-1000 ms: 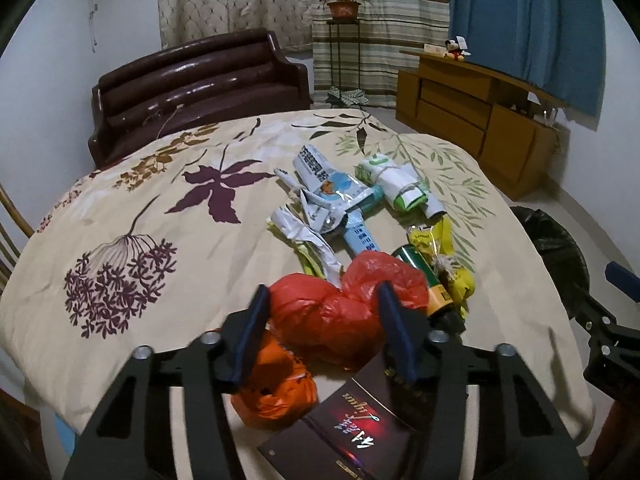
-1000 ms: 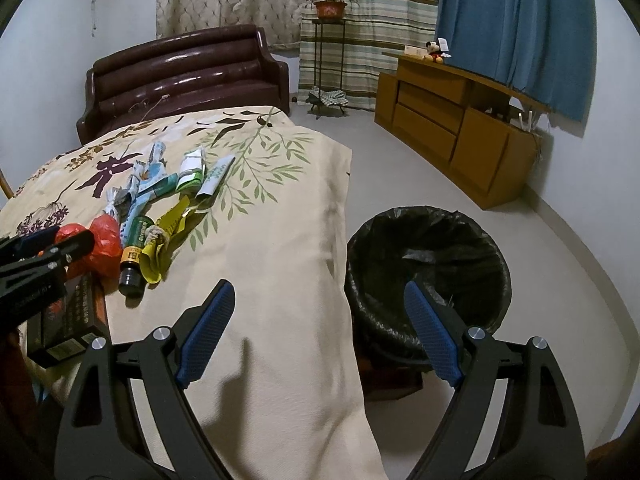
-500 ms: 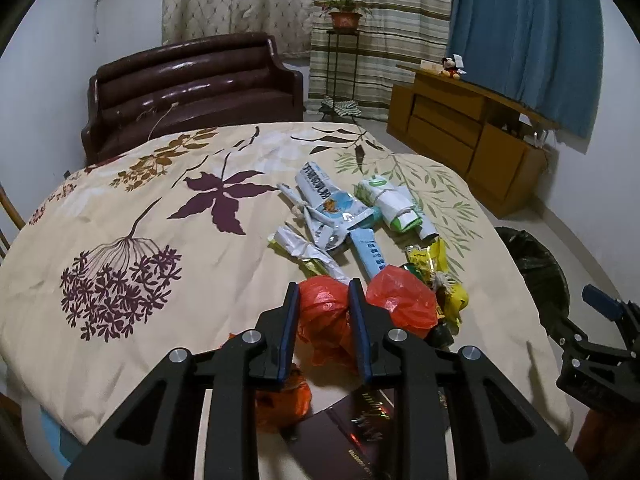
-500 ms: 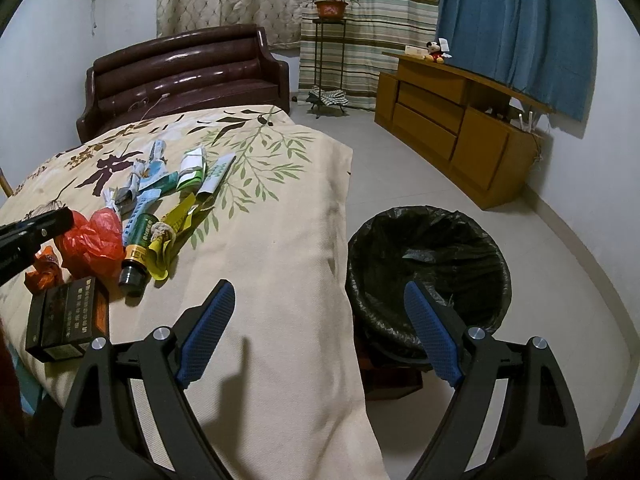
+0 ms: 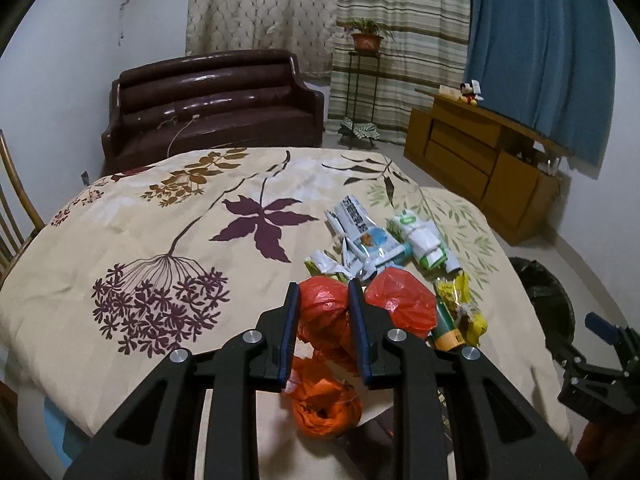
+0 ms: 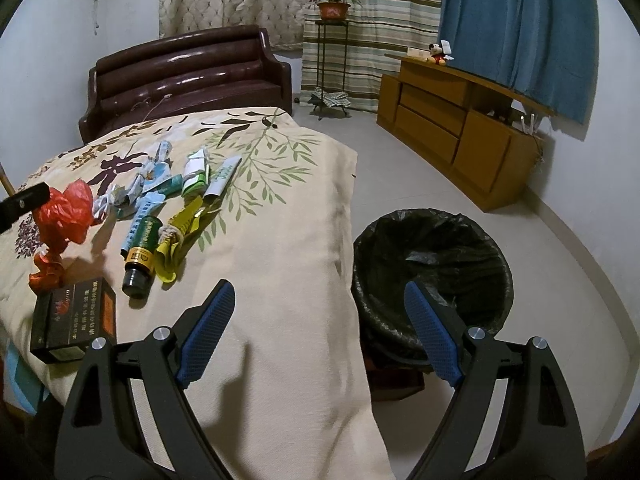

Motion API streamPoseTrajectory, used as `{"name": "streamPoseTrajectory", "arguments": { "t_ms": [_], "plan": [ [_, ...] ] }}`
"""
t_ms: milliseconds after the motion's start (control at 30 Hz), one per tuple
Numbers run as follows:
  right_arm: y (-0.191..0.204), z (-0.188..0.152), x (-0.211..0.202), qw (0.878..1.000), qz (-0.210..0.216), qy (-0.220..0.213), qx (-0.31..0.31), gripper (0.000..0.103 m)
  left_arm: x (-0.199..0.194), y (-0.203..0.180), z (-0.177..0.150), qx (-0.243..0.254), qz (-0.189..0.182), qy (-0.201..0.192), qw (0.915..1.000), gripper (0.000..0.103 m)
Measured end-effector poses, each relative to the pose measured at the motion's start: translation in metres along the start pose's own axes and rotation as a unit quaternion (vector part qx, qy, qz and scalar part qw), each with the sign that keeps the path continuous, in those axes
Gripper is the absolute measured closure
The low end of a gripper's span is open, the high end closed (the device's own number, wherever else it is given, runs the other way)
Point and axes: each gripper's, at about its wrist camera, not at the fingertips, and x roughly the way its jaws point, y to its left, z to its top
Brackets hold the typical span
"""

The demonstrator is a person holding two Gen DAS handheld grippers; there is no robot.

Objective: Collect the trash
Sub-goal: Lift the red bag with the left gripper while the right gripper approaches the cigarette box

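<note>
Now your left hand-held gripper [image 5: 322, 332] is clenched on the red plastic bag [image 5: 320, 312] above the bed [image 5: 120, 240]. The black-lined trash bin [image 6: 432, 272] lies off to your right on the floor, directly ahead of your right hand-held gripper [image 6: 320, 336], which hangs spread and empty.

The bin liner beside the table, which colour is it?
Black; the bin liner shows best in the right wrist view.

Chinese characters, too small to read, on the dark box [image 6: 74, 322] and green bottle [image 6: 141, 247].

Wrappers [image 6: 172, 184] on table [image 6: 280, 240], bin [image 6: 432, 280] right, sofa [image 6: 184, 76] behind
</note>
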Motion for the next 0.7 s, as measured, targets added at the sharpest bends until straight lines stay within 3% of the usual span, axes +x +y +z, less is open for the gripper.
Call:
{"name": "streamPoseTrajectory", "arguments": {
  "t_ms": [467, 700],
  "plan": [
    [0.019, 0.004, -0.005, 1.0, 0.006, -0.002, -0.015, 0.019, -0.005, 0.015, -0.001, -0.009, -0.028, 0.007, 0.9995, 0.078],
    [0.023, 0.004, -0.005, 1.0, 0.009, -0.002, -0.015, 0.019, -0.012, 0.025, -0.004, -0.013, -0.015, 0.0, 0.9998, 0.078]
  ]
}}
